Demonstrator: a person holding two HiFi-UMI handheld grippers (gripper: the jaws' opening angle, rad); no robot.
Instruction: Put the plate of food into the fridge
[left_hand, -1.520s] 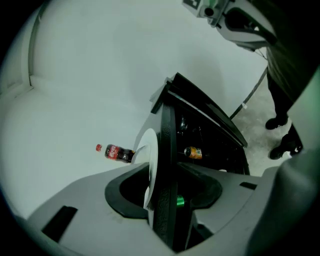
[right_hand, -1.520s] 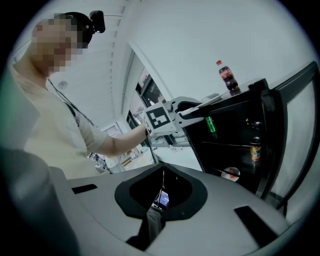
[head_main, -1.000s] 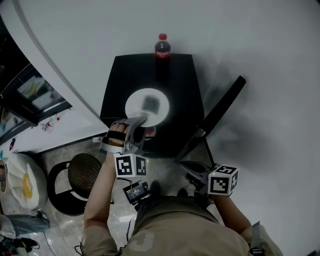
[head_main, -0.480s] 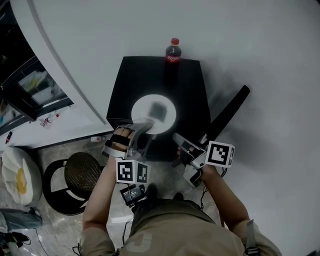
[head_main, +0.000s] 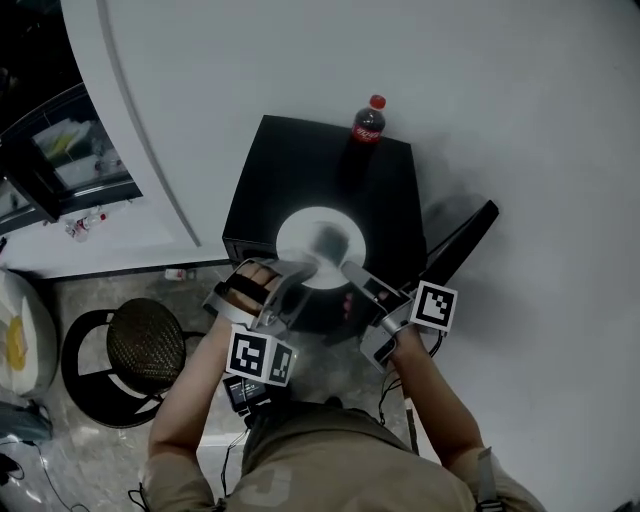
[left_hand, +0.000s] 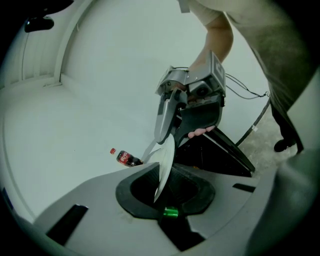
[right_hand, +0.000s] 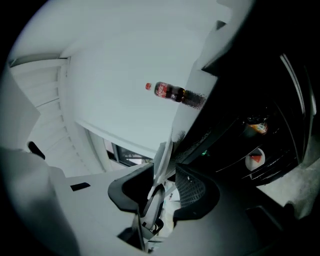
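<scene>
A white plate (head_main: 300, 228) with a dark piece of food on it lies on top of the black fridge (head_main: 280, 170). My left gripper (head_main: 305, 268) is shut on the plate's near left rim; in the left gripper view the plate (left_hand: 165, 162) stands edge-on between its jaws. My right gripper (head_main: 352, 272) is at the near right rim. Its jaws are opening, and the plate's edge (right_hand: 161, 160) lies between them with a gap on either side. The fridge door (head_main: 460, 240) hangs open to the right.
A cola bottle (head_main: 368, 120) stands at the far edge of the fridge top, behind the plate. A round black stool (head_main: 145, 345) is on the floor to the left. Shelves with items (right_hand: 255, 159) show inside the open fridge. A white wall lies behind.
My right gripper has come up from the open door at the lower right to the plate's near right rim, and its jaws have parted. The left gripper keeps its hold.
</scene>
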